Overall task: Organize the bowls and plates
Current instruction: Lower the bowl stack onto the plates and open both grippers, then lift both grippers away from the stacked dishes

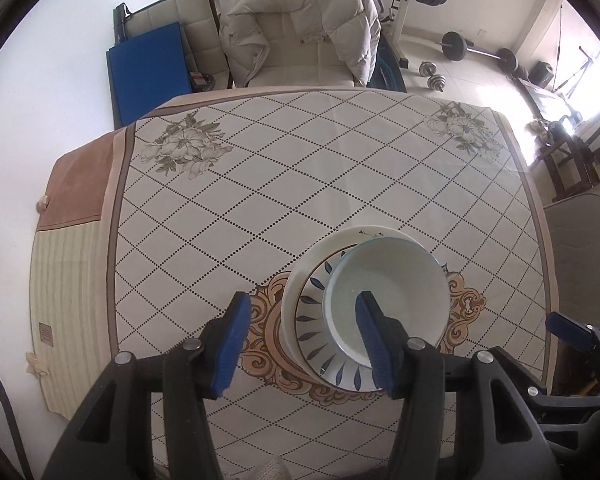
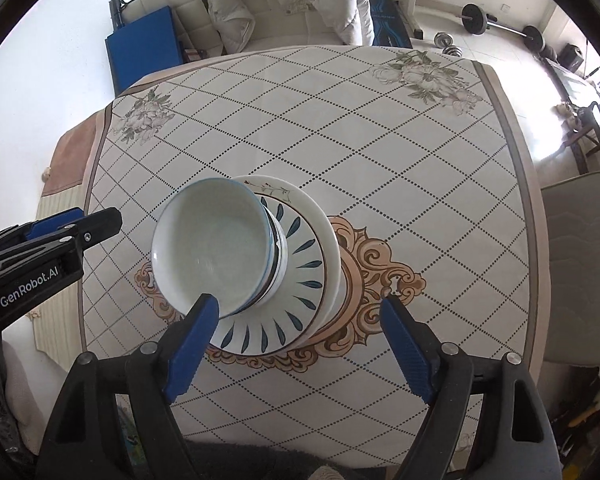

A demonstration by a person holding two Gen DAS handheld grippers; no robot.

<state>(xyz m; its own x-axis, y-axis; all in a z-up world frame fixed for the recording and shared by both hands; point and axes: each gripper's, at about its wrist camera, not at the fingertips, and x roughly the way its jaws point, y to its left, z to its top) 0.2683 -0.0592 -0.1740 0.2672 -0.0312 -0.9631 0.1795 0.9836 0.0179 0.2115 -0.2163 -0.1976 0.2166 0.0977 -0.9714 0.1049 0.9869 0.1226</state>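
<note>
One stack stands on the table's ornate centre medallion: a pale bowl [image 1: 388,292] [image 2: 212,240] nested on other bowls, on a blue-leaf plate [image 1: 312,320] [image 2: 300,256], on a wider white plate [image 1: 300,276] [image 2: 328,232]. My left gripper [image 1: 302,340] hangs above the stack's left side, pointing down. It is open, with nothing between its blue pads [image 1: 232,344]. My right gripper [image 2: 300,344] hovers over the stack's near edge, wide open and empty. Each gripper shows in the other's view, the right gripper [image 1: 564,326] at the right edge and the left gripper [image 2: 76,220] at the left.
The tablecloth [image 1: 260,184] has a diamond grid and flower prints at its far corners. A cream chair with a puffy jacket [image 1: 300,24] stands behind the table. A blue board [image 1: 148,68] leans at the far left, gym weights [image 1: 456,46] lie at the far right, and a grey seat [image 2: 580,264] sits to the right.
</note>
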